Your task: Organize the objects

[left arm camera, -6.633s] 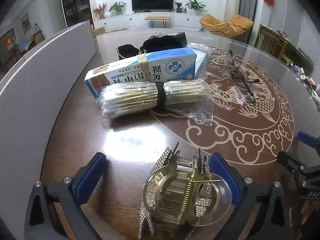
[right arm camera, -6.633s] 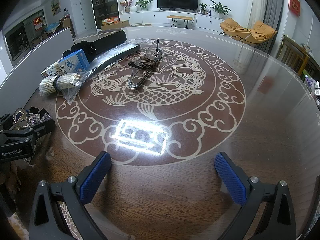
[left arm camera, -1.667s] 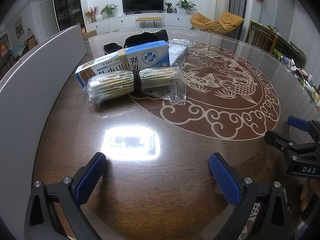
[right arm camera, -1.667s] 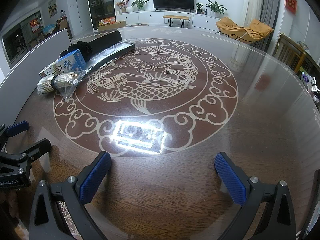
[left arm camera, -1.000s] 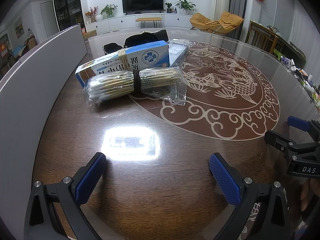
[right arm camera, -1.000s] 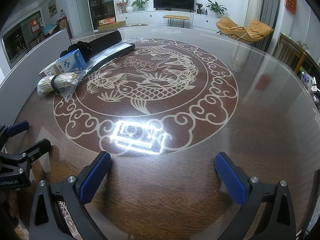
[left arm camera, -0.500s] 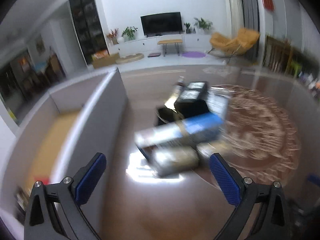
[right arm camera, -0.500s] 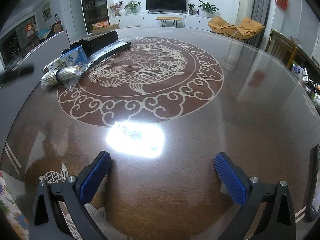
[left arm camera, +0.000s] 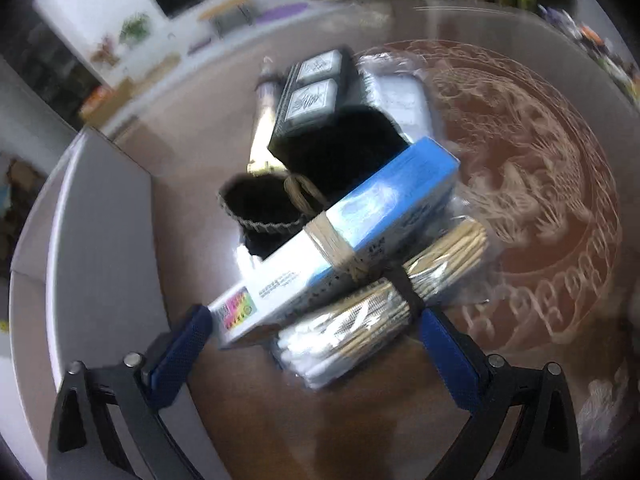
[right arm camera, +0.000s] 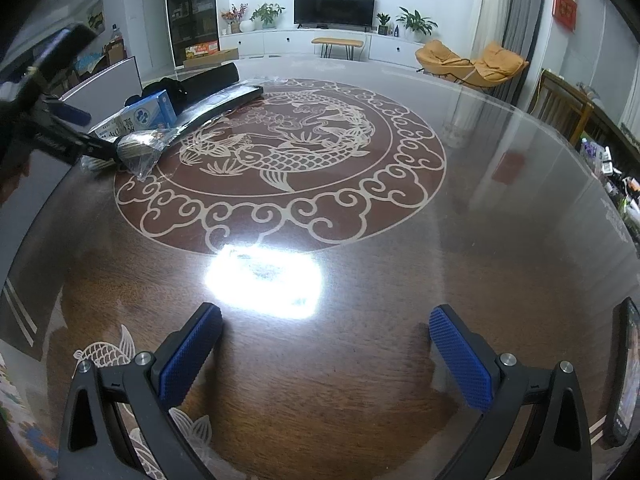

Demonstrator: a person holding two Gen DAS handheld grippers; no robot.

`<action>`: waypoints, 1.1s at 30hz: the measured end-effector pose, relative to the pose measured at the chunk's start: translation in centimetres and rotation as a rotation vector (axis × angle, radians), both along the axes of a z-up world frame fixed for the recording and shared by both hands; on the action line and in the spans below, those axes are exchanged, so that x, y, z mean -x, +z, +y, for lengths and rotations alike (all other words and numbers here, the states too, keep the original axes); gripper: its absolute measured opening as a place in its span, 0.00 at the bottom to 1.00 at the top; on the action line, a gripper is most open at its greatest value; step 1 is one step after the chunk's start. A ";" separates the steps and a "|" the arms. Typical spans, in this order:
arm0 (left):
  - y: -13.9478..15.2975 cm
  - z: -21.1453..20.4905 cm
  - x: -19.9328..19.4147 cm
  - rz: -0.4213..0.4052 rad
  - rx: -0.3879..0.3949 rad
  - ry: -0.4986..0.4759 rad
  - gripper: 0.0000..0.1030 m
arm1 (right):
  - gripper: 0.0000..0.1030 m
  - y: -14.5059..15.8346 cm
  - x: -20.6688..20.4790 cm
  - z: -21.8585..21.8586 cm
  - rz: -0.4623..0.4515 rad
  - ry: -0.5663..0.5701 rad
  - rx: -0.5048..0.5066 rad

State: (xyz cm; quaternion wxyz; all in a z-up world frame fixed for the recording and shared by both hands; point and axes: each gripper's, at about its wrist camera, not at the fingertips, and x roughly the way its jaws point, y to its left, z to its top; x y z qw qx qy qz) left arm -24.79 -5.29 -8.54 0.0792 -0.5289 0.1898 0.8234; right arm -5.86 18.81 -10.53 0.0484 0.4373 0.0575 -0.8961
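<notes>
Right now my left gripper (left arm camera: 312,344) hangs over the far-left cluster on the table (right arm camera: 360,360), its blue pads spread wide with nothing between them touching either pad; the view from it is blurred. Under it, nearest to me, lies the cotton swab bundle (left arm camera: 384,300) in clear wrap with a dark band round its middle, and the right pad sits just beside that band. Touching the bundle on its far side is the blue and white box (left arm camera: 340,236), bound with a tan elastic and lying at a slant, its coloured end close to my left pad. Beyond the box sits a black pouch (left arm camera: 260,204) with a braided rim, then a dark mound of black fabric (left arm camera: 344,148), a black case (left arm camera: 312,96) bearing two pale labels, and a clear plastic packet (left arm camera: 400,100) to the right of it. A grey panel (left arm camera: 104,240) stands along the left edge of the table. My right gripper (right arm camera: 324,352) is held low over the bare near part of the table, jaws wide apart and empty, well away from the cluster. From there I see the carp medallion (right arm camera: 280,152) in the middle and a phone (right arm camera: 624,372) at the near right edge.
</notes>
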 end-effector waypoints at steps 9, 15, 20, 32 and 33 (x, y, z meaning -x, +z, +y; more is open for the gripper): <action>0.8 6.2 1.1 0.006 -0.385 -0.035 1.00 | 1.00 0.0 0.0 -0.4 0.012 0.008 -0.020; 3.0 10.5 -1.2 0.056 -0.474 -0.102 1.00 | 1.00 0.0 -0.3 -0.9 0.027 0.018 -0.043; 5.9 5.4 -5.7 0.196 -0.468 0.030 1.00 | 1.00 0.1 -0.3 -0.9 0.032 0.018 -0.040; -1.9 -0.9 -13.1 0.145 -0.396 0.213 1.00 | 1.00 0.0 0.0 -0.7 0.019 0.015 -0.026; -2.4 -0.7 -13.2 0.142 -0.376 0.208 1.00 | 1.00 0.0 -0.1 -0.6 0.017 0.014 -0.022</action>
